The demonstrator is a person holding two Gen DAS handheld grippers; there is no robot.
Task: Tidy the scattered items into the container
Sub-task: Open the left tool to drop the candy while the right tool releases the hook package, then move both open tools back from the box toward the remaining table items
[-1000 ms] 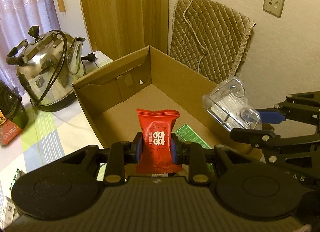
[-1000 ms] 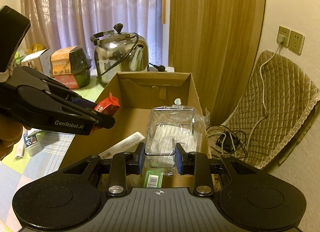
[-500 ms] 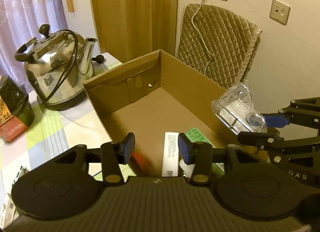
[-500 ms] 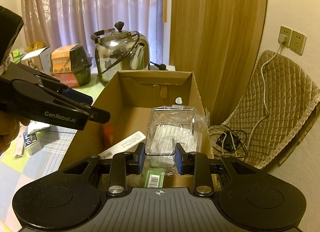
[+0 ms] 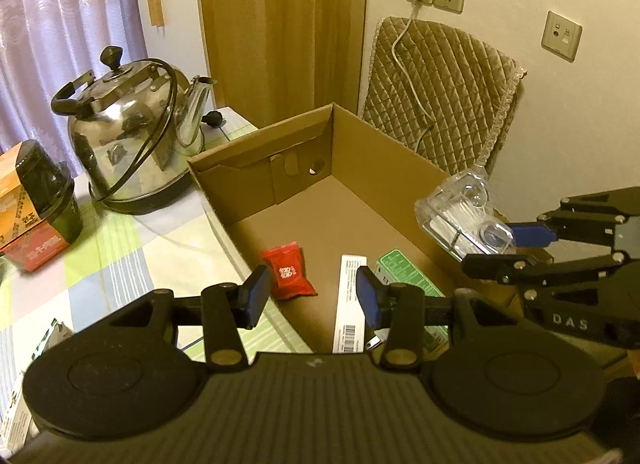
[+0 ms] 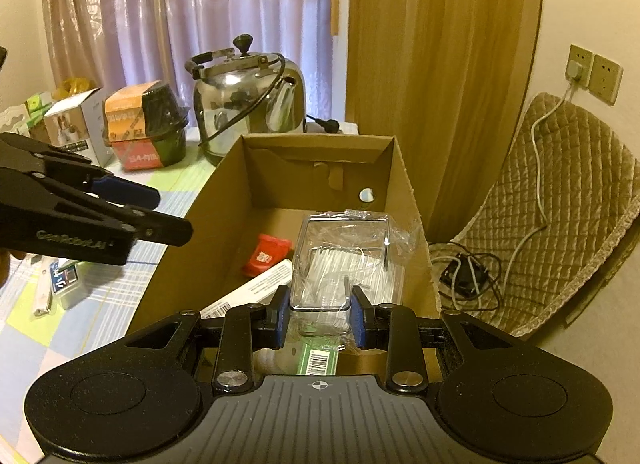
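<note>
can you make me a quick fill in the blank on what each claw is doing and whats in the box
1. The left claw is open and holds ____.
2. The right claw is shut on a clear ____ package.
3. The red packet lies inside the ____ box.
4. Beside the box stands a shiny metal ____.

Missing words: nothing; plastic; cardboard; kettle

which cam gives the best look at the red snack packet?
Left wrist. The red snack packet lies on the cardboard box floor, whole and unobstructed, printed face up, between the open left tongs. In the right wrist view it is smaller, with its lower edge behind the white carton.
</note>
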